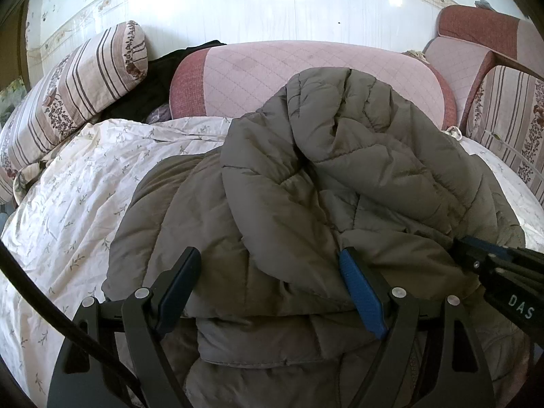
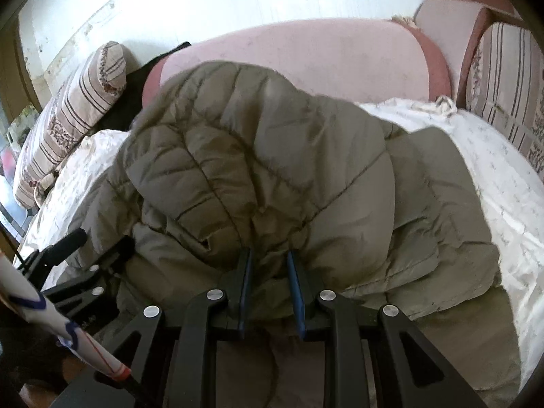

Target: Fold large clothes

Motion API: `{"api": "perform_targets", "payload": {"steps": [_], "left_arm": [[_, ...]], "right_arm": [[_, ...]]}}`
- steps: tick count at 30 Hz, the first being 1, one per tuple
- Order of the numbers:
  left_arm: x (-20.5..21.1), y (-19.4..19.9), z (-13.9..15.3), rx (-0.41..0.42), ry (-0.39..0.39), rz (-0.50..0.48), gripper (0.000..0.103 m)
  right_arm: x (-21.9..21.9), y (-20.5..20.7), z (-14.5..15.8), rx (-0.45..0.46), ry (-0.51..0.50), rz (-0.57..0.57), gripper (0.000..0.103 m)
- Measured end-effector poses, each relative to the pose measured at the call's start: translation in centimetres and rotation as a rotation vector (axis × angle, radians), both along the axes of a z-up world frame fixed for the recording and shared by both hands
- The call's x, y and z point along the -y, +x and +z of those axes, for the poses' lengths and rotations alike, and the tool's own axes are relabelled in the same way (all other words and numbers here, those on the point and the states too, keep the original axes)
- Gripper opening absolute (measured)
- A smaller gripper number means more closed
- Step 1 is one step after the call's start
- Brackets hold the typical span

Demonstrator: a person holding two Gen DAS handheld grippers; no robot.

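A grey-olive quilted puffer jacket [image 1: 306, 187] lies bunched on a white floral sheet [image 1: 78, 197]; it also fills the right wrist view [image 2: 258, 170]. My left gripper [image 1: 272, 265] is open, its fingers spread wide over the jacket's near folded edge. My right gripper [image 2: 268, 261] is shut on a pinch of the jacket's fabric, lifting a puffy fold that drapes over the rest. The right gripper also shows at the right edge of the left wrist view [image 1: 476, 255], and the left gripper shows at the lower left of the right wrist view [image 2: 95, 251].
A pink quilted sofa back [image 1: 306, 68] runs behind the jacket. Striped floral cushions stand at the left [image 1: 68, 102] and right [image 1: 510, 119]. A dark garment [image 1: 153, 81] lies between the left cushion and the sofa back. A black cable [image 1: 51, 312] crosses the lower left.
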State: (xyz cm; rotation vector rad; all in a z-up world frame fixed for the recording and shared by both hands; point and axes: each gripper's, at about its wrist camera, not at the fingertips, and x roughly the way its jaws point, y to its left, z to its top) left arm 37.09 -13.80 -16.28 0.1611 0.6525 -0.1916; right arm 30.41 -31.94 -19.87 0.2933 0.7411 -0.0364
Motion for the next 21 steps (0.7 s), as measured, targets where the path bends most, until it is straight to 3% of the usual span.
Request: {"api": "perform_targets", "payload": {"steps": [21], "left_arm": [[0.1, 0.1, 0.0, 0.0, -0.001, -0.001, 0.083]], "right_arm": [[-1.6, 0.1, -0.2, -0.013, -0.12, -0.002, 0.023]]}}
